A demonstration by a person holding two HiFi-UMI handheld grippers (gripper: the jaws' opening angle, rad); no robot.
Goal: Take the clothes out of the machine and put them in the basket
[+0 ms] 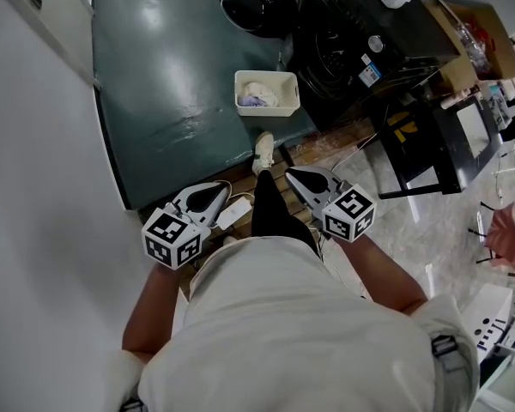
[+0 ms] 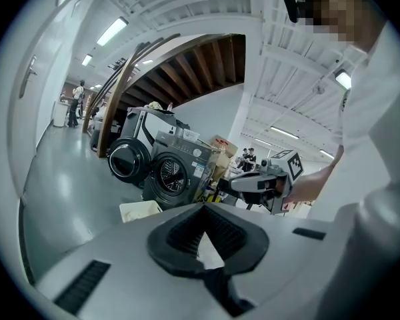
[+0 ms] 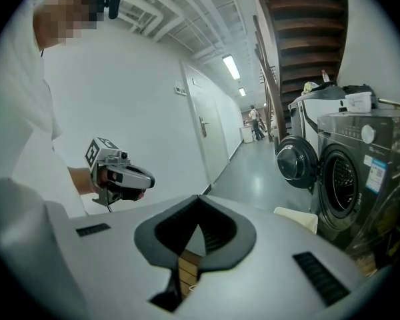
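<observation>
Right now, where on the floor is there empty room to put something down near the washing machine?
The green floor is bare between the white wall and the basket. Right of the washing machine it is crowded: a black stand and a cardboard box fill the space.

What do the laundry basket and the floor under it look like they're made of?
Basket: likely plastic, cream and matte, with thin moulded walls and a rolled rim.
Floor: probably a painted or epoxy coating, dark green and glossy, judging by the bright patches of sheen across it.
</observation>
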